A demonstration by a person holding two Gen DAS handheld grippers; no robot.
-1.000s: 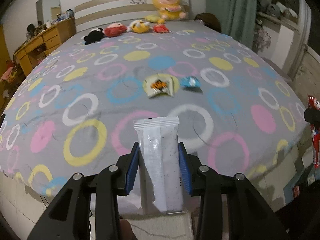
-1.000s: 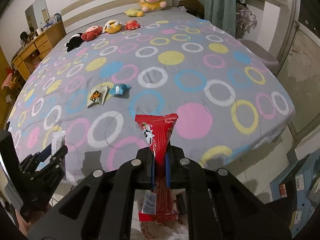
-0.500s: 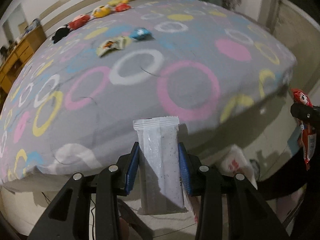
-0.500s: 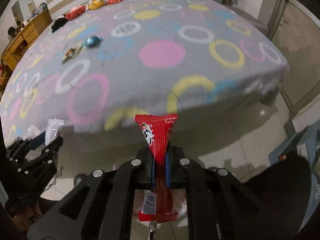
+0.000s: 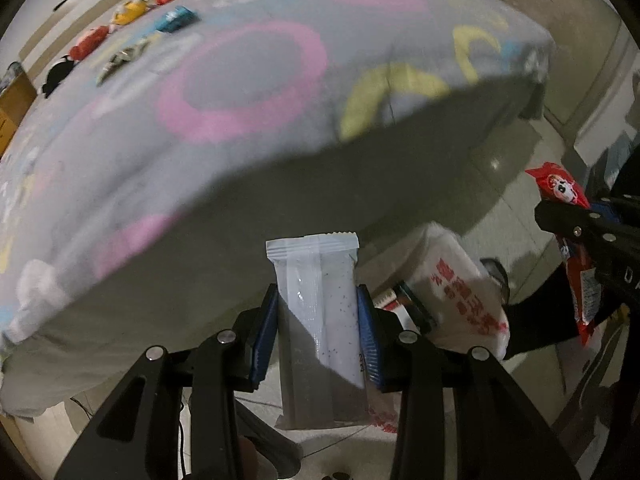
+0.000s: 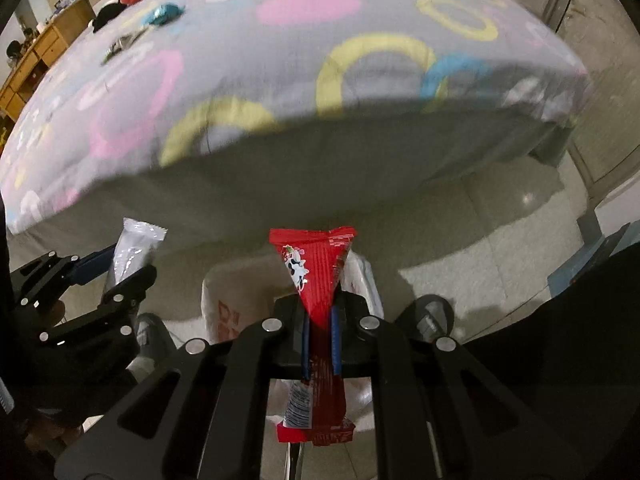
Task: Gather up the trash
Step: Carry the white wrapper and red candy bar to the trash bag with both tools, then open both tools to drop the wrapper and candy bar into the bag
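A: Left wrist view: the left gripper (image 5: pixel 318 330) had its blue-padded jaws clamped on a pale, speckled plastic snack wrapper (image 5: pixel 320 312), held upright below the edge of the ring-patterned grey bed (image 5: pixel 240 80). A white plastic bag with red print (image 5: pixel 460 292) sat on the floor just to its right.

B: And on the bed?

A: A blue wrapper (image 5: pixel 178 18) and a crumpled silvery one (image 5: pixel 120 60) lay uncollected, well apart from both grippers.

B: Right wrist view?

A: The right gripper (image 6: pixel 320 334) had its jaws pinched tight on a red snack wrapper with a cartoon face (image 6: pixel 316 280), directly above the bag's mouth (image 6: pixel 224 304).

B: Risk?

A: I'd judge the floppy bag mouth might fold shut, so a light wrapper released off-centre could flutter onto the tiled floor (image 6: pixel 500 248).
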